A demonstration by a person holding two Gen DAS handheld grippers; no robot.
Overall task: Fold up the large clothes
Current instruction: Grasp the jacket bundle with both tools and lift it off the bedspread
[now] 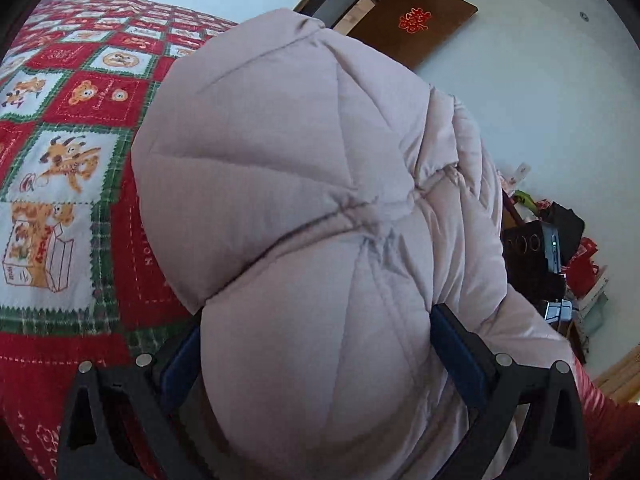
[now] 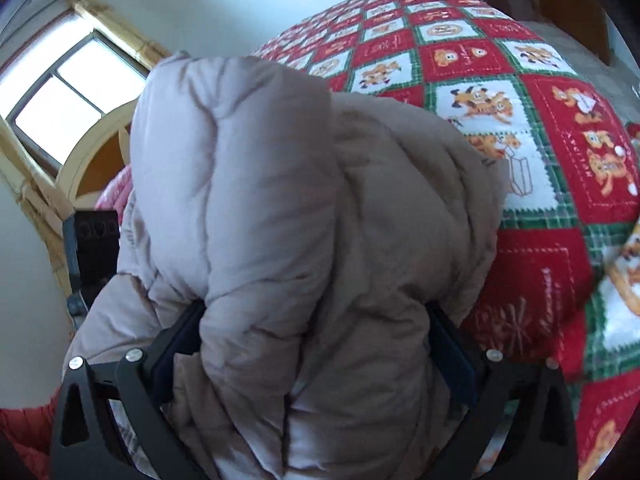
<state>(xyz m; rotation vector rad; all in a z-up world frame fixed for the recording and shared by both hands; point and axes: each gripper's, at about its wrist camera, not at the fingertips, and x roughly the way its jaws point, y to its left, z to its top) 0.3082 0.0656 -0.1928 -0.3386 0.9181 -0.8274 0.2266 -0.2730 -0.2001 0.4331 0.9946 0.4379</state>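
A puffy, quilted pale pink-beige jacket [image 1: 304, 184] fills the middle of both views, bunched over the red patchwork bedspread [image 1: 72, 128]. In the left wrist view a thick fold bulges between the fingers of my left gripper [image 1: 316, 340] and presses against both blue pads [image 1: 456, 352], so the gripper is shut on it. In the right wrist view the jacket [image 2: 280, 208] also sits between the fingers of my right gripper [image 2: 316, 344]. Those jaws stand at their widest, the padding only swelling against the pads [image 2: 452, 356]. The fingertips of both grippers are hidden by fabric.
The bedspread [image 2: 520, 128] with cartoon-animal squares stretches away on the far side of the jacket. A brown door [image 1: 416, 24], white walls and a cluttered dark stand [image 1: 540, 256] lie to the right. A window [image 2: 64, 92] and a curved wooden headboard [image 2: 92, 160] stand to the left.
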